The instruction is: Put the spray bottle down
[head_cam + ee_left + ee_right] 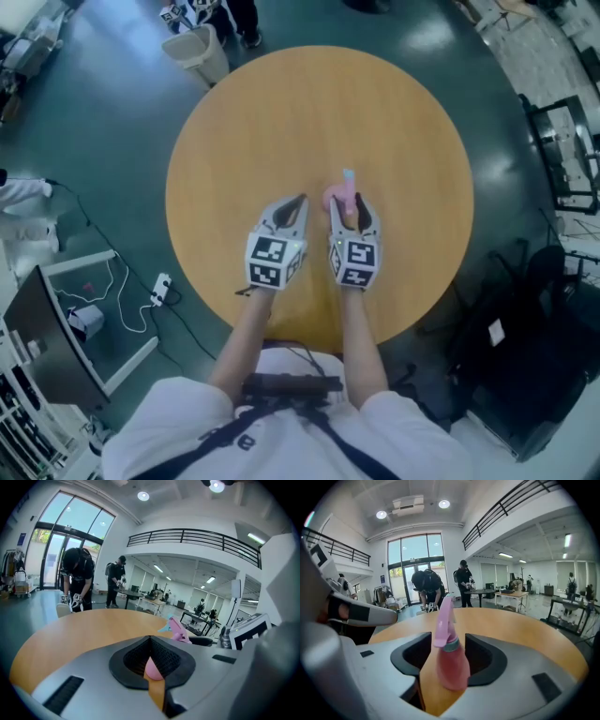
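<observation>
- L gripper [298, 202]: jaws closed, tips meeting in a point.
- R gripper [347, 202]: jaws spread wide. Spray bottle [450, 665] stands upright btwn them, w/ a clear gap to the jaw on its left.
- Both grippers sit side by side, close but not touching, pointing fwd and tilted down. L one angles slightly in toward R.
- Marker cube [274, 261] at back of L gripper, and another at back of R.
- Forearms [246, 328] bare, reaching fwd from torso, roughly parallel.
</observation>
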`<state>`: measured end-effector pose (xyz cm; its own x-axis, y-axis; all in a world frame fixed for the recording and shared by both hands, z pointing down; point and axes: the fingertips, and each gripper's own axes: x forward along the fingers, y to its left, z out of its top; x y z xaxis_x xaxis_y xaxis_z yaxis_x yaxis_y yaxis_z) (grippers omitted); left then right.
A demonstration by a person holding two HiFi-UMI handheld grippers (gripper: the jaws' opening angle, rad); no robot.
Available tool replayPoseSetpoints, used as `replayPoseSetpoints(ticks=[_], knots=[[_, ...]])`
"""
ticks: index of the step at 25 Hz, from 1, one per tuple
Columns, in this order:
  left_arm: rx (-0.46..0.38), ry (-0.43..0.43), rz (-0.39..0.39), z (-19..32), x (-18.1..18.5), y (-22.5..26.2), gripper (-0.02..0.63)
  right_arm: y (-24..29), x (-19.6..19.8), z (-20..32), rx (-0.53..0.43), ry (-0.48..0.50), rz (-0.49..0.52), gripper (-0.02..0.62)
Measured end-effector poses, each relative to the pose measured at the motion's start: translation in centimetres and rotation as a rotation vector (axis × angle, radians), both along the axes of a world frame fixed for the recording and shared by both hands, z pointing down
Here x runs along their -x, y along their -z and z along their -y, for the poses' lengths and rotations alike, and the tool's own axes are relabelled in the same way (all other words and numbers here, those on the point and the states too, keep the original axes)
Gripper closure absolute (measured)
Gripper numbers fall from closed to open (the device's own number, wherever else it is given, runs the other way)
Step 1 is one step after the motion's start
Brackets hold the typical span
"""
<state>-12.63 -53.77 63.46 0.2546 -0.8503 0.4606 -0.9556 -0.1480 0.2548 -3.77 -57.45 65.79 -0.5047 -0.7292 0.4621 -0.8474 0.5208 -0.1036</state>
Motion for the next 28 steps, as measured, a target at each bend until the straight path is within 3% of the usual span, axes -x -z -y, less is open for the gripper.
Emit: replayPoseSetpoints(ticks=[9,13,15,20,28], knots=[[-0.120,0.005,0.047,-4.0,-1.4,6.9,0.595,4.4,-3.8,-6.2,-0.035,-0.040,0.052,0.363],[-0.198,0.004,0.078,-5.3,-2.3,9.9,0.595,8.9,-3.8,-7.0,-0.130,-0.021,0.121,0.475],[-0.226,-0.004,0.093,-6.7,-3.0,11.1,0.595,11.1,-3.8,-8.4,-0.166,0.000,0.147,0.581],[-0.289,-0.014,0.143,-9.6,-5.0,13.6,0.595,16.4,-4.0,-12.6,-0.248,0.064,0.209,0.583],[-0.387,0.007,0.140,-12.1,-8.6,17.7,0.595,21.1,-7.7,-17.1,-0.375,0.067,0.142,0.583]])
